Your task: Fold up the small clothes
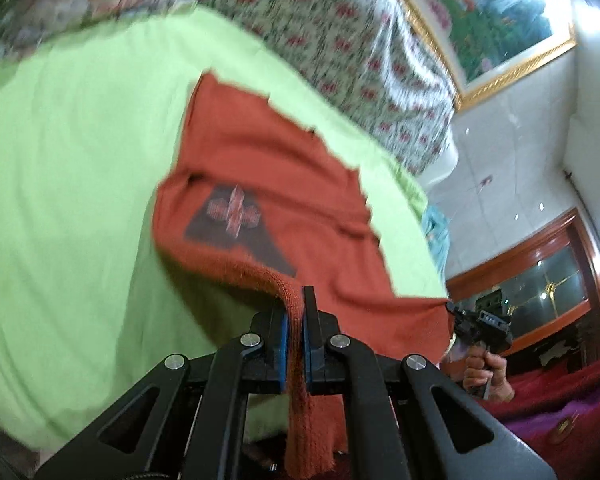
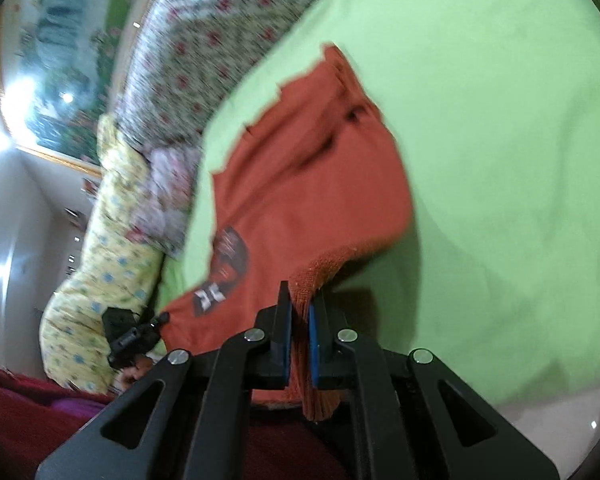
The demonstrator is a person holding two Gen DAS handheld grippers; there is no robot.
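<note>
Holding the orange garment (image 1: 268, 184) by its ribbed hem, left gripper (image 1: 295, 344) and right gripper (image 2: 300, 344) each clamped on one corner, I judge the fold barely begun, most cloth lying on the green bed cover (image 1: 68, 168), motion blur hiding whether earlier folds exist.

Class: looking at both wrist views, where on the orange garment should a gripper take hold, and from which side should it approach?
Grip the orange garment at its thick ribbed hem, coming from the near bed edge. That band overhangs the green sheet; left gripper and right gripper already pinch it there.
</note>
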